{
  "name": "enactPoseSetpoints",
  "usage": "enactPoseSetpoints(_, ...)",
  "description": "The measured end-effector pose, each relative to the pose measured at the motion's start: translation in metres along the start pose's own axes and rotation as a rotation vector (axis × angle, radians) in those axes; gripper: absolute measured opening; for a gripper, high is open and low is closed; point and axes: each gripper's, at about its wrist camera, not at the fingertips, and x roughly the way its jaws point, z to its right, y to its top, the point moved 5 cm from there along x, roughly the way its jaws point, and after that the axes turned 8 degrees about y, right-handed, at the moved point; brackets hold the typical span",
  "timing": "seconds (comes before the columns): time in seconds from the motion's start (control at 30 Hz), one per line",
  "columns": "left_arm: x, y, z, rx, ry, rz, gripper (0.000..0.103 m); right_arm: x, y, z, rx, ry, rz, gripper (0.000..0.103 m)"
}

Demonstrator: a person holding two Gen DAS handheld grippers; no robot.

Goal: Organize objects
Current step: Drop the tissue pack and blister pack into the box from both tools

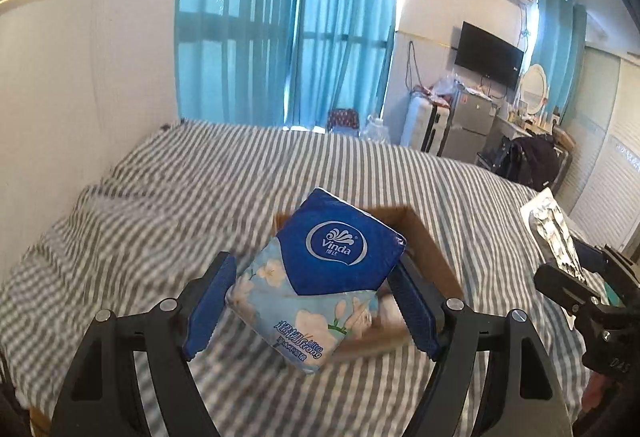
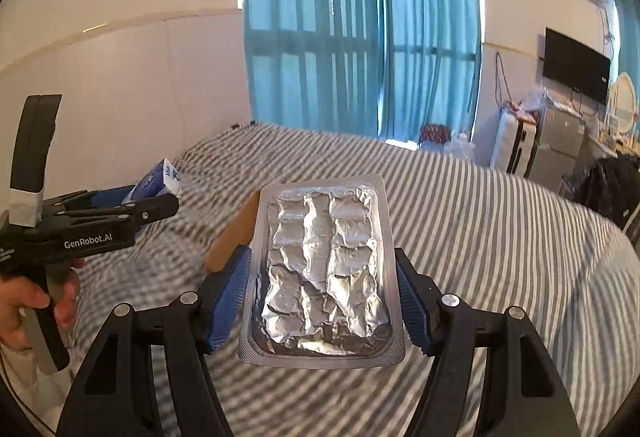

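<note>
My left gripper [image 1: 308, 301] is shut on a blue Vinda tissue pack [image 1: 320, 273] and holds it above the striped bed, just in front of an open cardboard box [image 1: 424, 237]. My right gripper [image 2: 320, 297] is shut on a silver foil blister pack [image 2: 324, 269], held up over the bed. The blister pack also shows at the right edge of the left wrist view [image 1: 554, 233]. The tissue pack [image 2: 160, 181] and left gripper [image 2: 116, 213] show at the left of the right wrist view. An edge of the box [image 2: 232, 233] sticks out behind the blister pack.
A grey-and-white striped bedspread [image 1: 200, 197] covers the bed. A white wall runs along the left. Blue curtains [image 1: 280, 17] hang behind. A suitcase [image 1: 424, 125], a small fridge, a TV [image 1: 488, 53] and bags stand at the far right.
</note>
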Motion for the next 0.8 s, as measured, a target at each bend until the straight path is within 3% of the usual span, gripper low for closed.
enactPoseSetpoints(0.13,0.042,0.017,0.007,0.004,0.009,-0.017,0.079,0.039,0.032,0.009,0.003,0.018,0.006,0.068)
enactPoseSetpoints(0.27,0.088,0.012,0.02,0.023,-0.004,-0.061,0.079,0.084,0.045,0.02,0.015,0.023,-0.016,0.068)
enactPoseSetpoints(0.53,0.154,-0.008,0.032,0.082,-0.006,-0.116,0.079,0.162,0.009,0.043,0.035,0.033,-0.158,0.068)
enactPoseSetpoints(0.7,0.167,-0.015,0.039,0.118,0.002,-0.116,0.081,0.176,-0.01,0.053,0.055,0.037,-0.177,0.069)
enactPoseSetpoints(0.8,0.167,-0.015,0.042,0.11,0.01,-0.122,0.085,0.166,-0.01,0.059,0.093,0.023,-0.094,0.087)
